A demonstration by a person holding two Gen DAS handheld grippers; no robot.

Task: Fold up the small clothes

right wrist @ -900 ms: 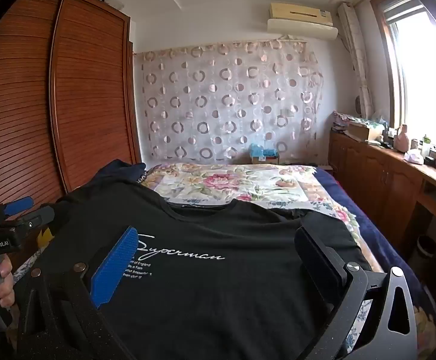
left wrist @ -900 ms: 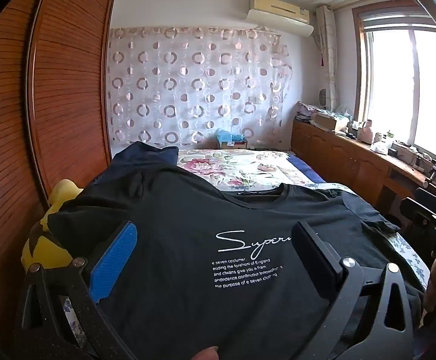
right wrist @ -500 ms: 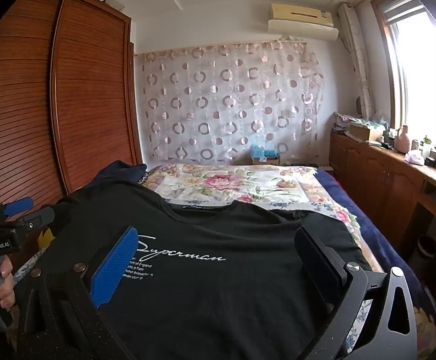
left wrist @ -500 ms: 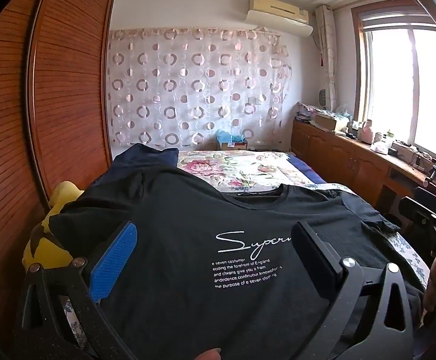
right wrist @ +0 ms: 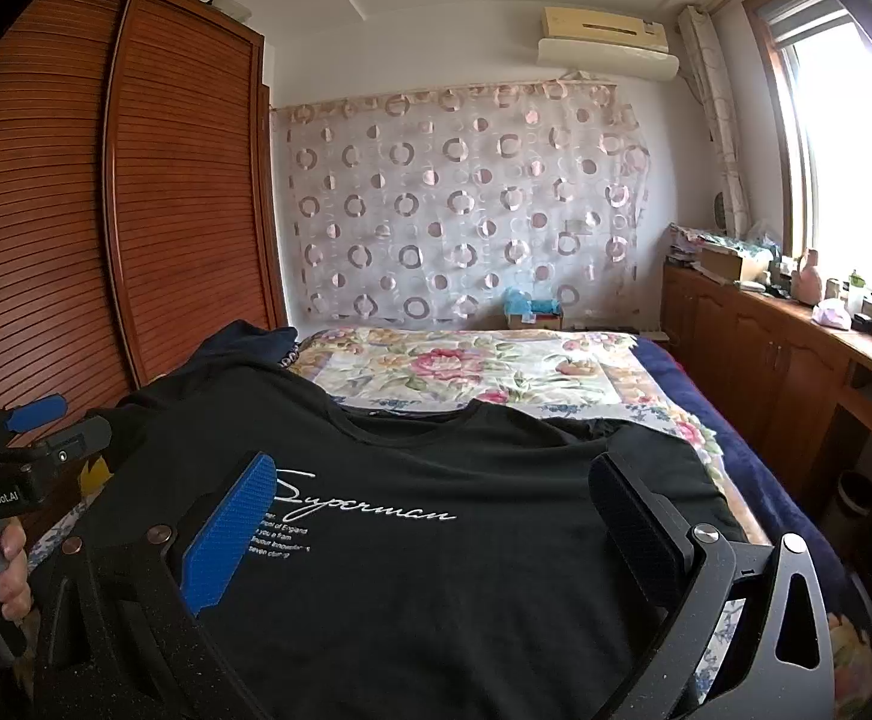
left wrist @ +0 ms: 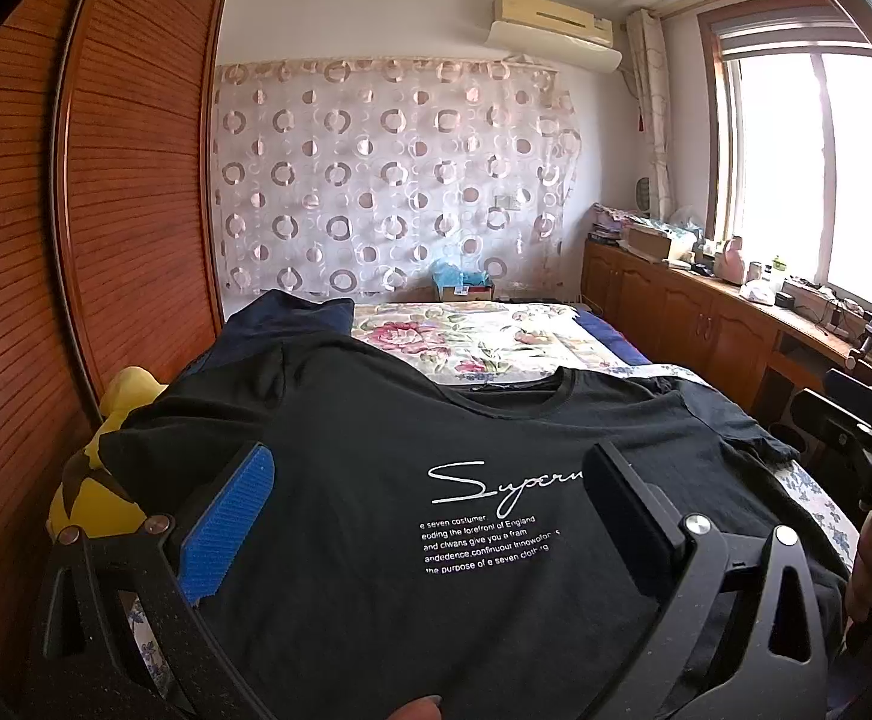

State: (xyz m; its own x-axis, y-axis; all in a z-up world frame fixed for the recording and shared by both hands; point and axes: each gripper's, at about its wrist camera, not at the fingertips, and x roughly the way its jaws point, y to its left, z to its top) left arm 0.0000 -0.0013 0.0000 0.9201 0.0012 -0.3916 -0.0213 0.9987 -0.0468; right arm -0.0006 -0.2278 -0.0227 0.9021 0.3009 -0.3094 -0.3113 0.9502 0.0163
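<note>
A bedroom, seen from two cameras that look forward along hand-held grippers. A wardrobe (left wrist: 105, 210) with slatted brown doors fills the left of both frames. A bed (right wrist: 496, 366) with a flowered cover runs from the centre toward a curtain (left wrist: 387, 180) patterned with rings on the far wall. A window (left wrist: 814, 168) glows at the right edge, above a low wooden cabinet (left wrist: 676, 312) cluttered with small items.

A black T-shirt (left wrist: 375, 480) lies spread flat, front up, across the near end of the bed in the lower half of both frames, its collar toward the far wall and white script lettering on the chest. A dark blue garment (left wrist: 279, 324) lies just beyond its left shoulder, and a yellow thing (left wrist: 99, 480) shows at the lower left, partly under the shirt.

The left gripper (left wrist: 429, 516) hovers above the shirt, fingers spread wide with nothing between them. The right gripper (right wrist: 436, 522) does the same, fingers spread wide and empty. Each gripper also appears at the edge of the other's view, held by a hand (right wrist: 3, 570).
</note>
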